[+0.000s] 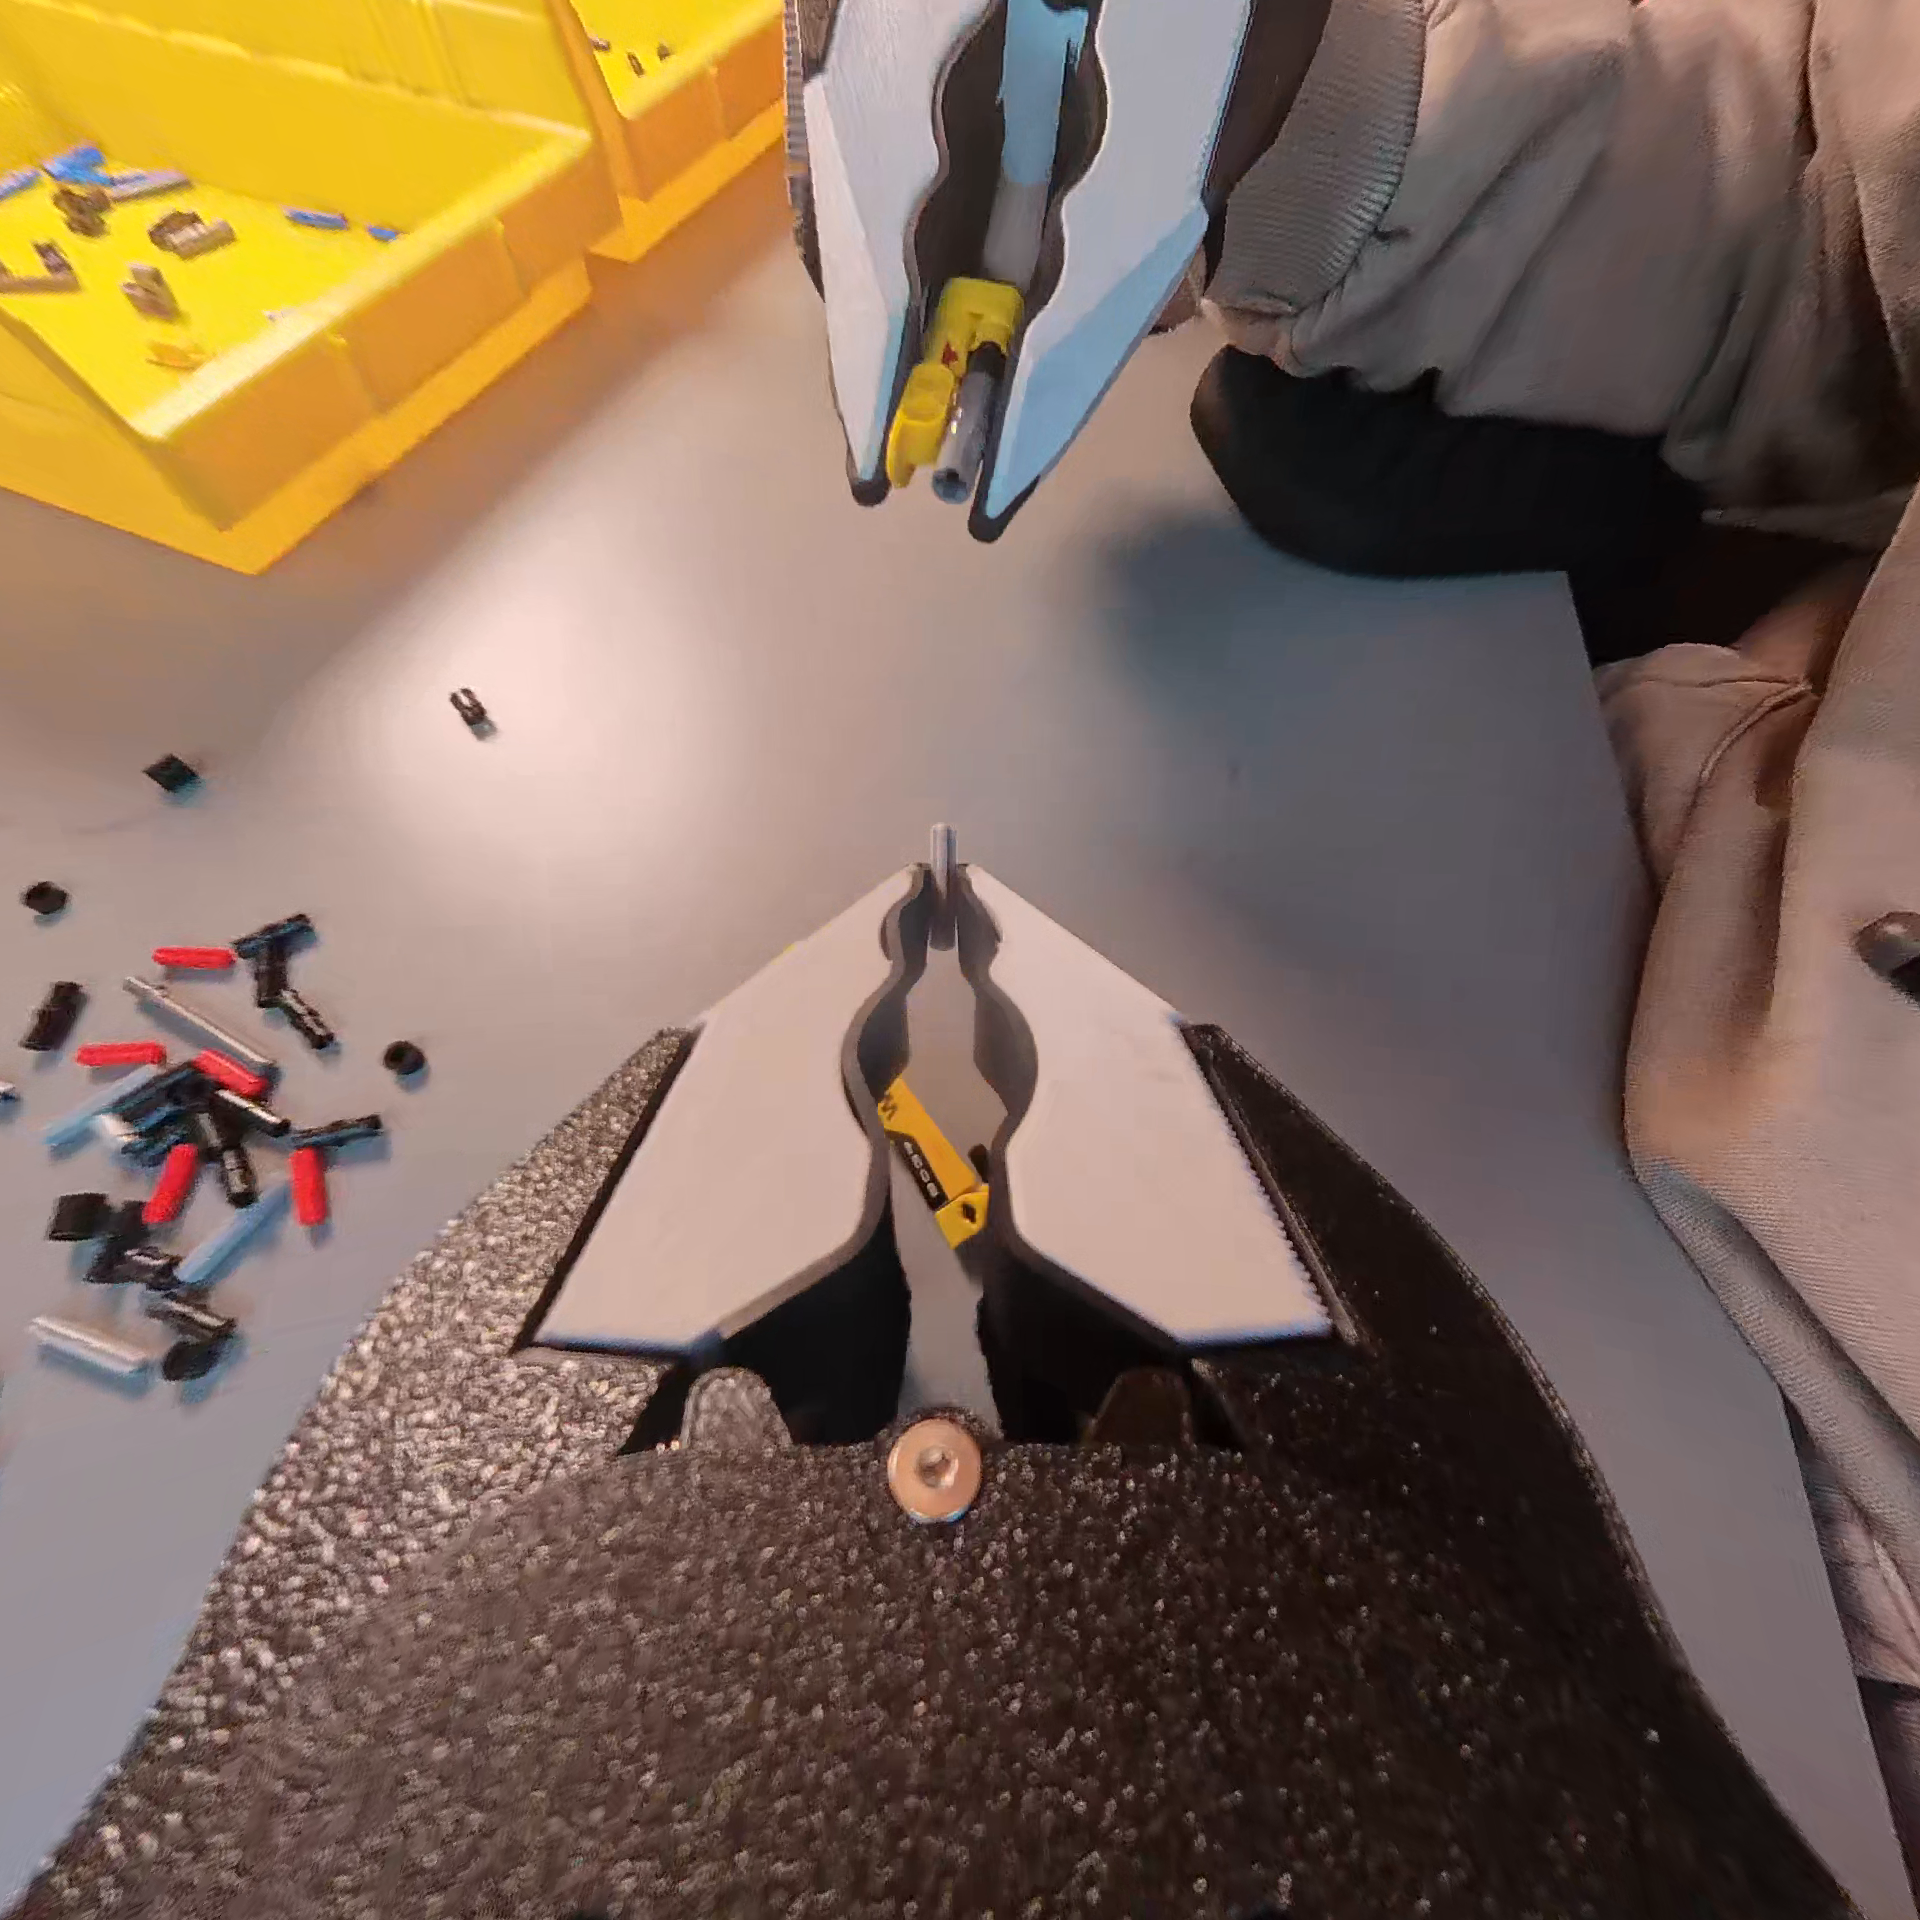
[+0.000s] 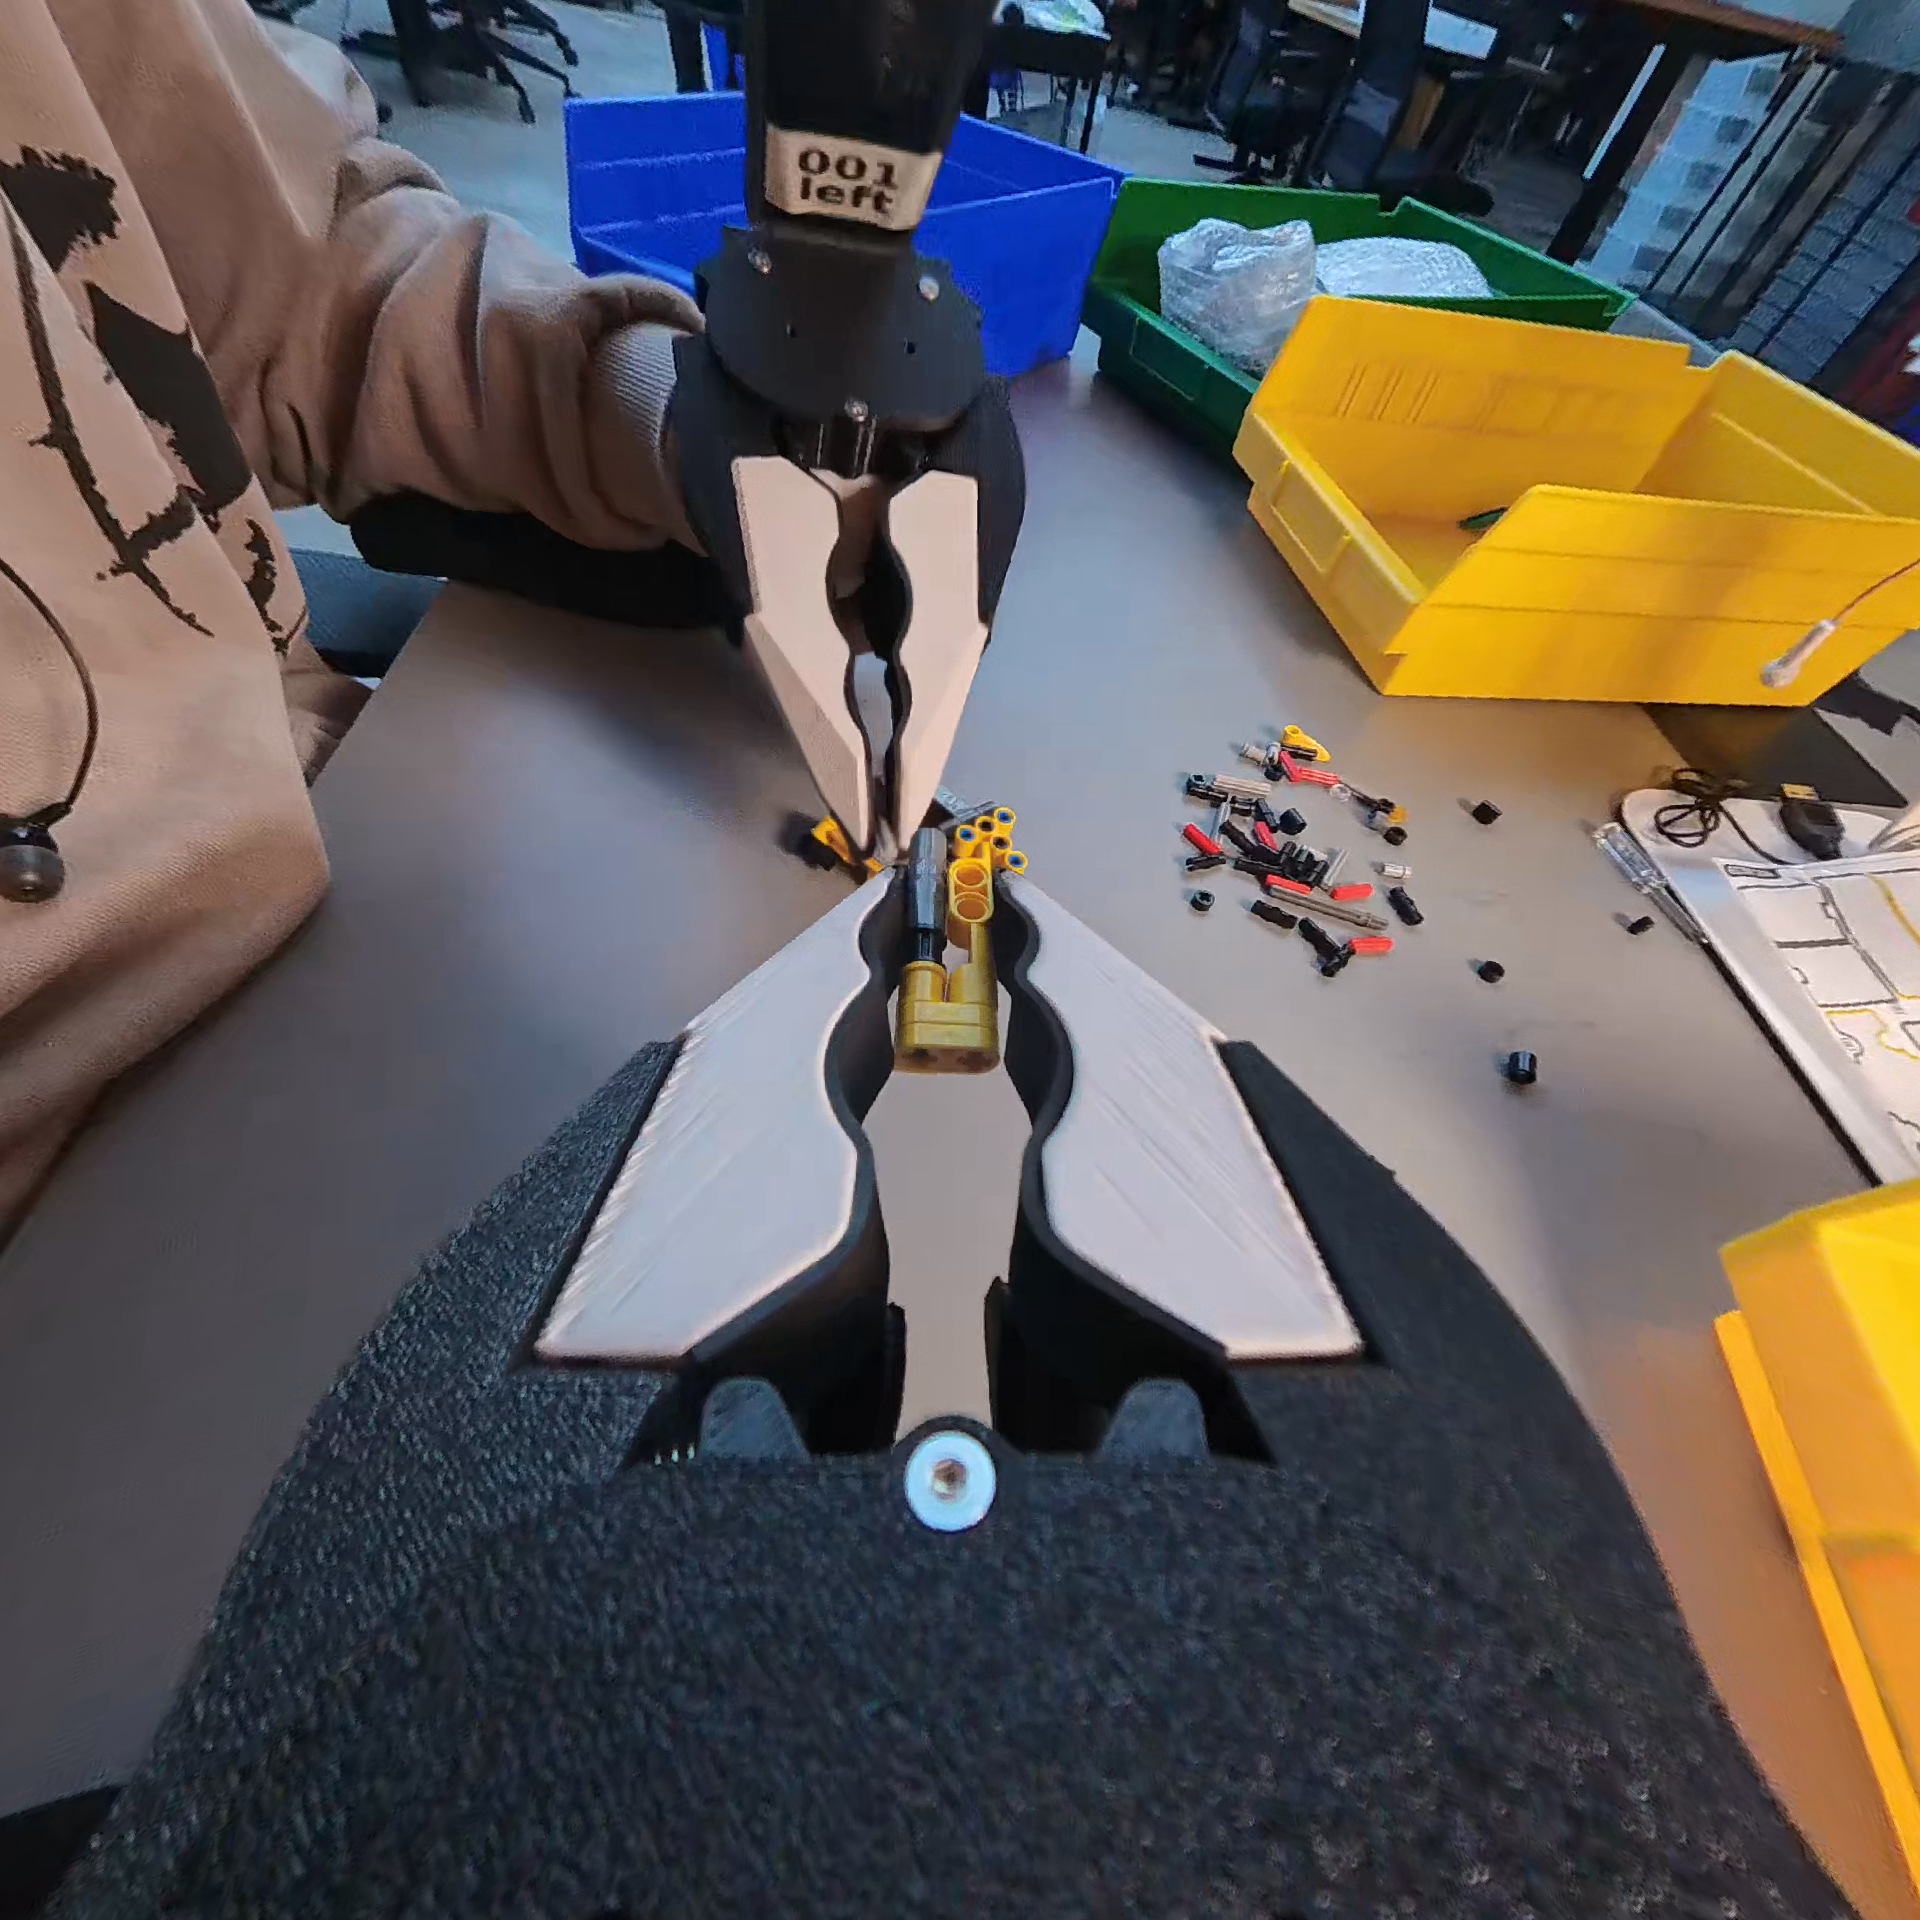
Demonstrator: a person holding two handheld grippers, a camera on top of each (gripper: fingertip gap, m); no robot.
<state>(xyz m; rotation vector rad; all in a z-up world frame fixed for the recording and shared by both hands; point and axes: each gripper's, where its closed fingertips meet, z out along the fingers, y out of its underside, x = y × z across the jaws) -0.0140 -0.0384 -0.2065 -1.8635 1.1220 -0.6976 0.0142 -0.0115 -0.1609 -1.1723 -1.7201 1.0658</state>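
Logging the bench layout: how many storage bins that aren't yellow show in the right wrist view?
2. A blue bin at the far edge of the table, and a green bin just right of it holding clear plastic wrap. More may sit off-frame.

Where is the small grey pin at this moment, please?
In the left wrist view the small grey pin sits centre frame, pinched at the tips of the left tongs, pointing toward the yellow assembly held in the right tongs opposite.

Yellow bins (image 2: 1558, 582), blue bin (image 2: 1039, 229), green bin (image 2: 1143, 312), paper sheet (image 2: 1808, 966).
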